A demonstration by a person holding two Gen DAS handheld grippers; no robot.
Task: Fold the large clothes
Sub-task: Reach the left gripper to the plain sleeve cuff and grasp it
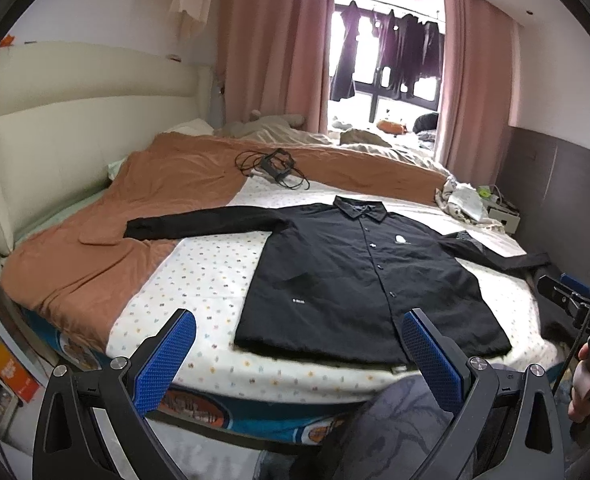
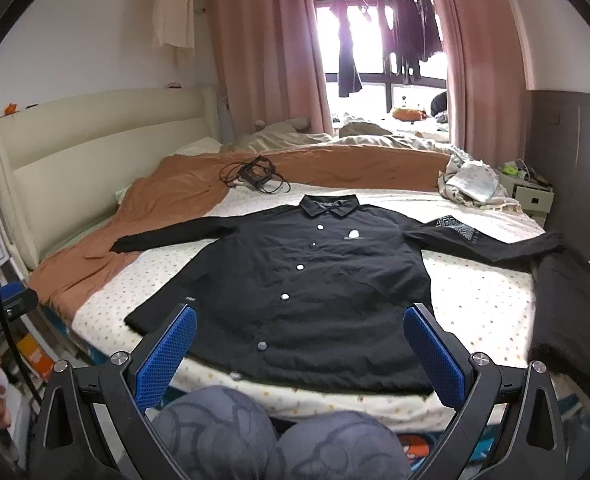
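Note:
A black long-sleeved button shirt (image 1: 359, 276) lies flat and face up on the bed, collar away from me, both sleeves spread out; it also shows in the right wrist view (image 2: 295, 296). My left gripper (image 1: 299, 344) is open and empty, held above the bed's near edge over the shirt's lower left hem. My right gripper (image 2: 299, 344) is open and empty, held above the shirt's bottom hem. Neither touches the shirt. The right gripper's body (image 1: 575, 304) shows at the right edge of the left wrist view.
An orange blanket (image 1: 107, 216) covers the bed's left and far side. A black cabled device (image 1: 277, 166) lies beyond the collar. Crumpled cloth (image 2: 471, 184) sits at the far right, another dark garment (image 2: 575, 312) at the right edge. My knees (image 2: 275, 436) are below.

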